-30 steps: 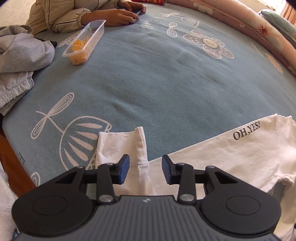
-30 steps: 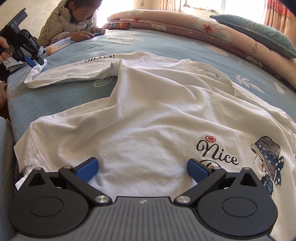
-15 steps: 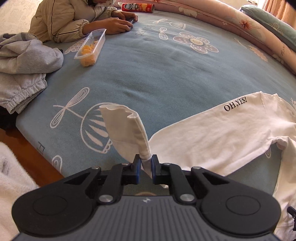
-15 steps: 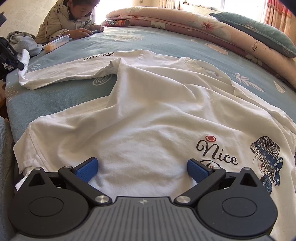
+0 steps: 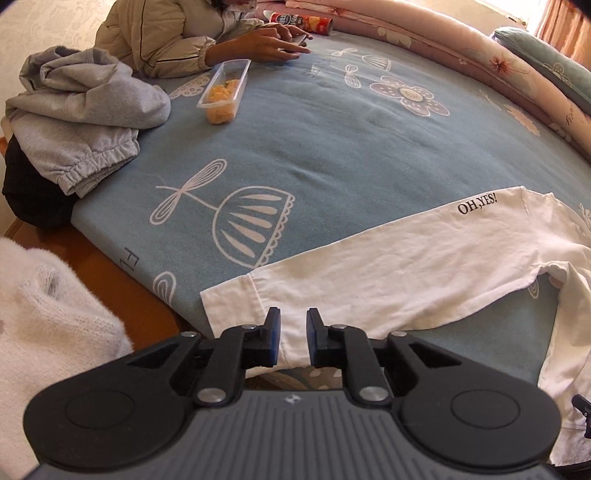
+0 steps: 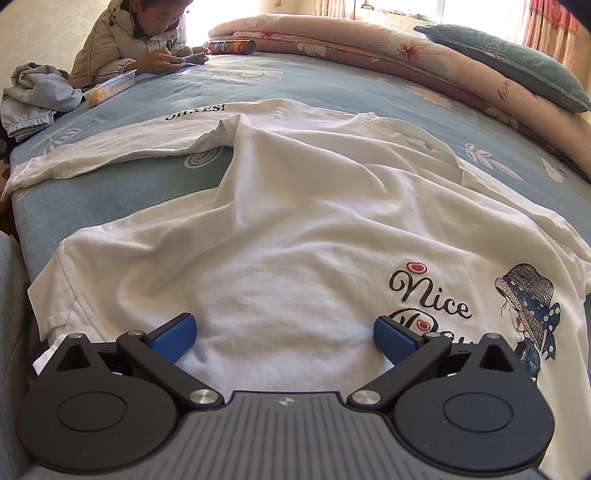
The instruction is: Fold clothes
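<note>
A white long-sleeved shirt (image 6: pixel 295 221) with a "Nice" print lies spread on the blue bed cover (image 5: pixel 332 147). Its sleeve (image 5: pixel 369 273), printed "OH,YES!", stretches flat towards the bed's edge. My left gripper (image 5: pixel 293 336) hovers over the cuff end; its jaws are opening, a narrow gap shows between the pads, and the sleeve lies below them unpinched. In the right wrist view the same sleeve (image 6: pixel 110 155) runs off to the left. My right gripper (image 6: pixel 284 336) stands wide open just above the shirt's lower body, holding nothing.
A heap of grey clothing (image 5: pixel 81 107) sits at the bed's far left corner beside a clear snack box (image 5: pixel 223 92). A person (image 5: pixel 166 33) leans on the far edge near a chips can (image 5: pixel 301 22). A rolled quilt (image 5: pixel 461 48) and pillow (image 6: pixel 509 62) line the right side.
The left gripper closed on the folded-back cuff, drew it out towards the bed's edge, then parted its jaws; the sleeve now lies straight and flat. The right gripper has not moved.
</note>
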### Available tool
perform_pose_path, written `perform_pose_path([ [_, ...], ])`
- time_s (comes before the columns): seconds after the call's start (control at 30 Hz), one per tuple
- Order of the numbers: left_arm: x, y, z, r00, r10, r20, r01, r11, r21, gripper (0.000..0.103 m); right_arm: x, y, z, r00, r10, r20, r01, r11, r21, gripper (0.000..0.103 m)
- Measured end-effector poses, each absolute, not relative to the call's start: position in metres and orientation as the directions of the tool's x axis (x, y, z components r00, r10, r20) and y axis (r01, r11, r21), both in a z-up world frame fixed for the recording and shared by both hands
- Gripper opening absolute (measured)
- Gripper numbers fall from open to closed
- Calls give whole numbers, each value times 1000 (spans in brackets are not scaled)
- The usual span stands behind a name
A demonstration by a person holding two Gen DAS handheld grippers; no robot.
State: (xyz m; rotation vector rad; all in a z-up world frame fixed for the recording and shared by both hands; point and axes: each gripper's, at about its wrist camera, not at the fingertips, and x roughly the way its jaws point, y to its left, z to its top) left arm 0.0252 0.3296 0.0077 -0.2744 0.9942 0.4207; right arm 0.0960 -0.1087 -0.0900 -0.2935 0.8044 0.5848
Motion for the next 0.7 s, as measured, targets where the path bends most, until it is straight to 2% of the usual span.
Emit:
perform_pose_path([
  [0.17,74,294,11,528,148,-836,-318,947,-34,21,96,-111,-84,544,387,-744,-598,802,-20,103],
  [0.27,111,268,12,563,88,-821,-208,977,-38,33,97,-118,-75,548,420,-724,-597,802,14,103],
  [0.3,126,258,12,573,67,-817,-170,985,-38,41,97,-121,-72,549,434,-714,-597,802,29,103],
  [0.33,142,249,12,581,49,-812,-137,990,-38,43,98,-124,-68,552,444,-706,-596,802,39,103],
  [0.43,187,226,9,598,3,-801,-54,998,-36,43,102,-138,-53,573,468,-672,-588,807,60,103],
  [0.57,243,199,1,592,-63,-804,49,998,-41,43,105,-169,-22,641,506,-577,-571,817,83,103],
  [0.7,291,179,-12,587,-115,-802,123,991,-51,44,114,-201,-11,711,472,-521,-509,857,81,103],
])
